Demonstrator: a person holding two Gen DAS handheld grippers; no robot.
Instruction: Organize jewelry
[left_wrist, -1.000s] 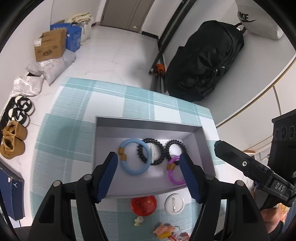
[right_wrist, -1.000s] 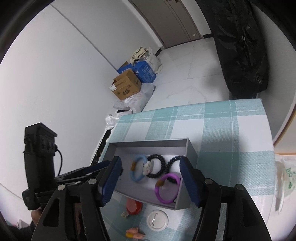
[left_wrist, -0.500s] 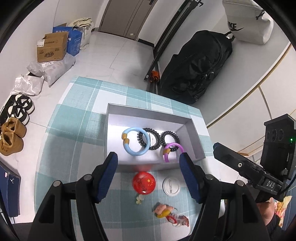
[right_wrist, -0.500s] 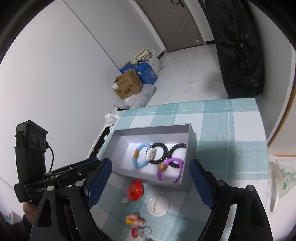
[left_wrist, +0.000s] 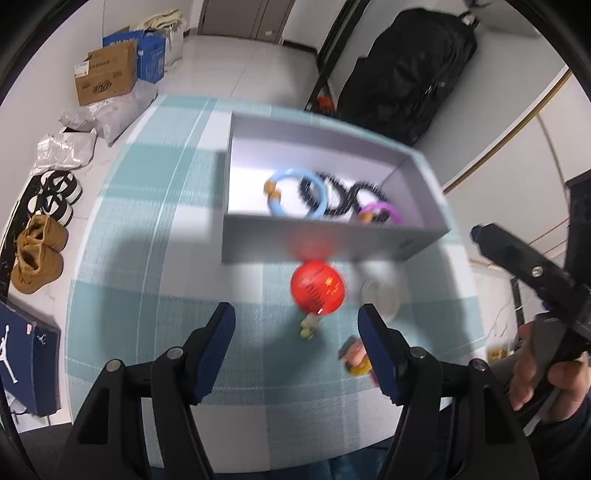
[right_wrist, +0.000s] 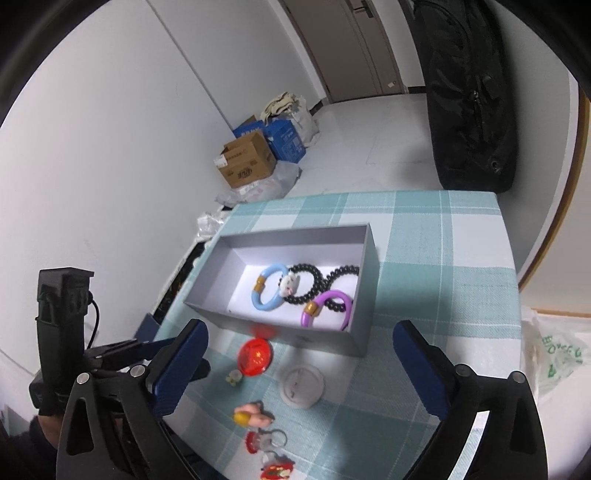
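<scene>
On a checked tablecloth (right_wrist: 424, 229), bracelets (right_wrist: 269, 291) lie gathered in the box (right_wrist: 288, 236) ahead of both grippers. Left gripper (left_wrist: 295, 325) and right gripper (right_wrist: 299, 350) hover wide and empty over the loose badges (right_wrist: 255, 356), apparently next for sorting.

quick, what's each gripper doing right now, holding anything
Left gripper: open, holding nothing, over the red badge.
Right gripper: open wide, holding nothing, in front of the grey box.

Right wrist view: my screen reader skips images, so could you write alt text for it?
An open grey box on a teal checked tablecloth holds blue, purple and black beaded bracelets. In front of it lie a red badge, a white badge and small charms, framed by the open right gripper.
</scene>
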